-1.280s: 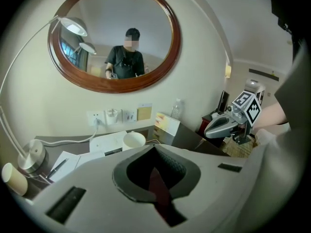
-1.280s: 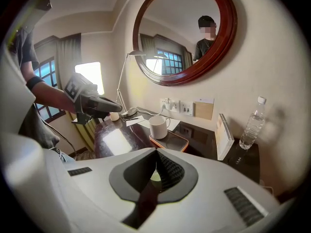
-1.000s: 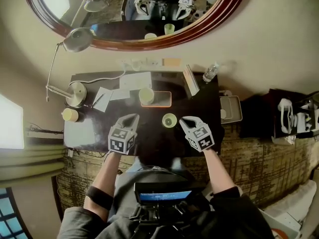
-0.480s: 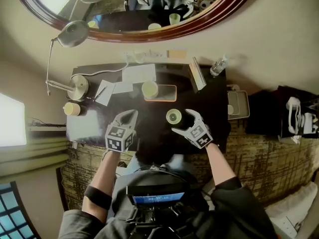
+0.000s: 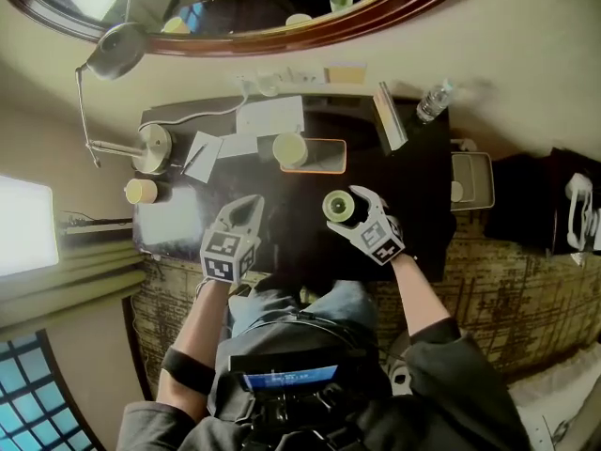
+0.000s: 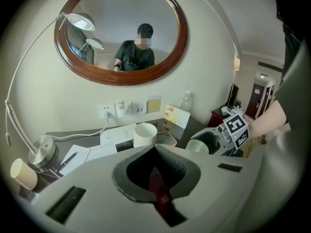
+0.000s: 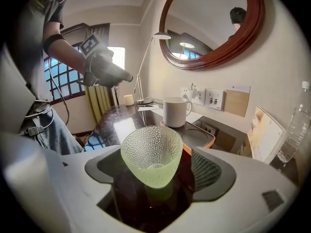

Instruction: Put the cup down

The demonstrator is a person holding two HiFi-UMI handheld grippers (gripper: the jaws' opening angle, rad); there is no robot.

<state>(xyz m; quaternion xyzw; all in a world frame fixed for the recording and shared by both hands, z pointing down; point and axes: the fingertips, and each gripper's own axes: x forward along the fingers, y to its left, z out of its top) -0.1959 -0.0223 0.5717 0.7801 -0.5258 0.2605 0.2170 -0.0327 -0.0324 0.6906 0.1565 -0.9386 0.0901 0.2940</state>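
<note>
A dark tabletop (image 5: 413, 205) stands against a cream wall under an oval wood-framed mirror (image 5: 376, 22), with a white mug (image 5: 290, 148) on an orange-rimmed tray (image 5: 331, 157) towards the back. The green dimpled glass cup (image 7: 151, 152) stands upright on the tabletop near its front edge, between the jaws of the right hand-held gripper (image 5: 351, 212), which have just been opening and now stand wide, pads off the glass. The left hand-held gripper (image 5: 250, 205) hovers over the tabletop's front left, jaws together on nothing.
</note>
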